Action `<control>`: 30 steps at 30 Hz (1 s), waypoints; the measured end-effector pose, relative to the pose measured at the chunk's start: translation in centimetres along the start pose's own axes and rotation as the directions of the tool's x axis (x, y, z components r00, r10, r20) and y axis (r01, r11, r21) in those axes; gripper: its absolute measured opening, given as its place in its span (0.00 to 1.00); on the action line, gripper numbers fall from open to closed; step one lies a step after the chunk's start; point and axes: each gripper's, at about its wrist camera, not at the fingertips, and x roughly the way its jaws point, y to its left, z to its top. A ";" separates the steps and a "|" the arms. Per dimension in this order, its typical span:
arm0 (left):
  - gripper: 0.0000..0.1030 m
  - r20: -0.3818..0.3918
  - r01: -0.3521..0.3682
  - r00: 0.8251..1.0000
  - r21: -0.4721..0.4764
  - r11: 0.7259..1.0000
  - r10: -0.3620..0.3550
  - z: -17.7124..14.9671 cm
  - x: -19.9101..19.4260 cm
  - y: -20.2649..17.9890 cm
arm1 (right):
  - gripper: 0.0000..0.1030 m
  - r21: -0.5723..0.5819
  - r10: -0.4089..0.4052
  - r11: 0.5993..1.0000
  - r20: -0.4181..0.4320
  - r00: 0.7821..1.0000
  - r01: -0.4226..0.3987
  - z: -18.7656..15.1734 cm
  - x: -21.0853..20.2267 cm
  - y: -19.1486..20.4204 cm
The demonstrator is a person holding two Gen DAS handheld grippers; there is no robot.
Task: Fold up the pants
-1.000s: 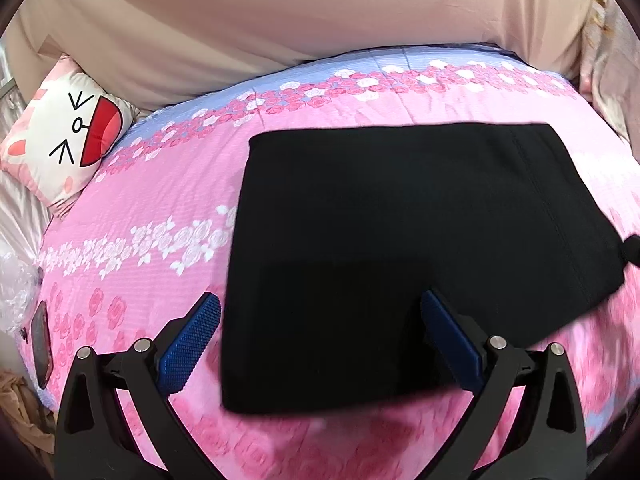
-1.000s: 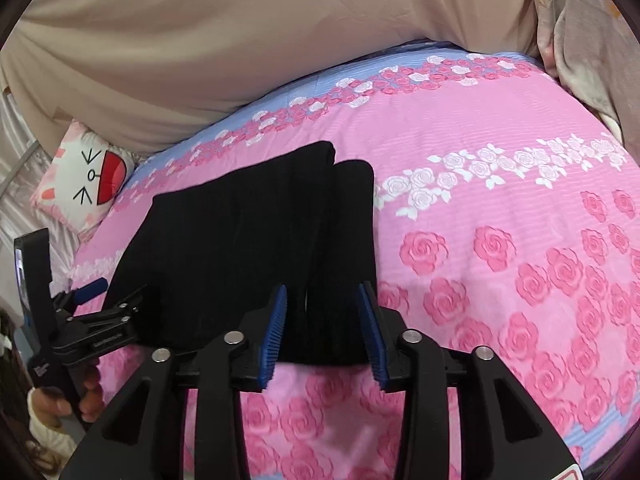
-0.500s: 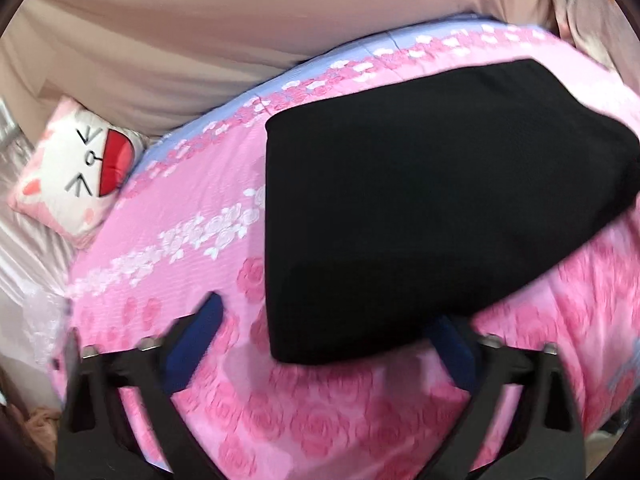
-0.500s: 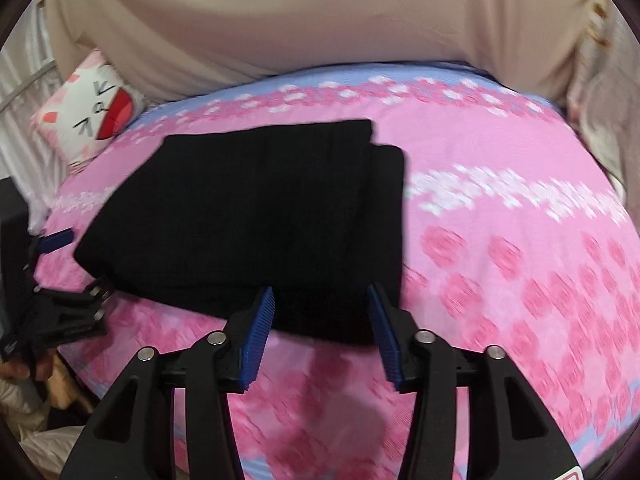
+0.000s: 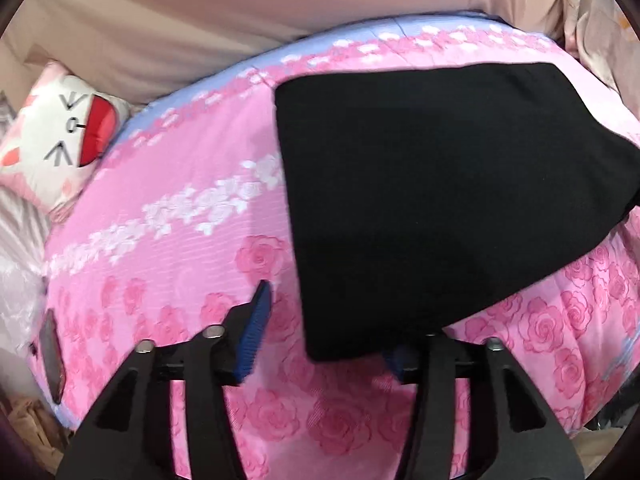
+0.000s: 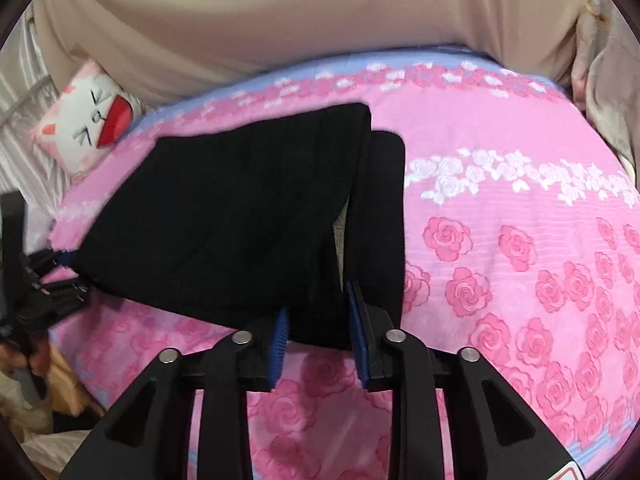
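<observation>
The black pants (image 5: 432,184) lie folded into a flat block on the pink rose bedspread (image 5: 168,264). My left gripper (image 5: 324,336) is open around the block's near left corner; its right finger is hidden under the cloth. In the right wrist view the pants (image 6: 240,216) show a narrow folded strip (image 6: 380,220) along their right side. My right gripper (image 6: 318,340) is open, with its fingers straddling the near edge of the pants by that strip. The left gripper (image 6: 60,276) appears at the pants' far left corner.
A white cat-face pillow (image 5: 64,136) lies at the bed's far left corner. A beige curtain (image 6: 304,12) hangs behind the bed. A dark flat object (image 5: 52,356) lies at the bed's left edge. Clutter sits below the bed's near left edge (image 6: 36,408).
Both grippers have closed in on the near edge of the pants. The left gripper's jaws have narrowed, and its right finger has slid under the corner. The right gripper's fingers have reached the cloth edge.
</observation>
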 end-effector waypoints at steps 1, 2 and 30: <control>0.81 0.013 0.004 1.000 -0.004 1.000 -0.004 -0.1 -0.6 0.2 | 0.32 0.005 -0.009 1.000 0.022 1.000 0.009 0.2 -0.7 0.0; 0.87 0.041 0.012 0.999 -0.017 1.000 -0.012 -0.1 -1.6 0.5 | 0.33 0.001 -0.014 1.000 0.050 0.999 0.014 0.8 -1.8 0.0; 0.95 0.044 0.041 0.998 -0.096 0.994 -0.037 4.3 0.1 -1.7 | 0.10 -0.090 -0.110 0.990 -0.049 0.993 0.105 9.4 9.1 3.8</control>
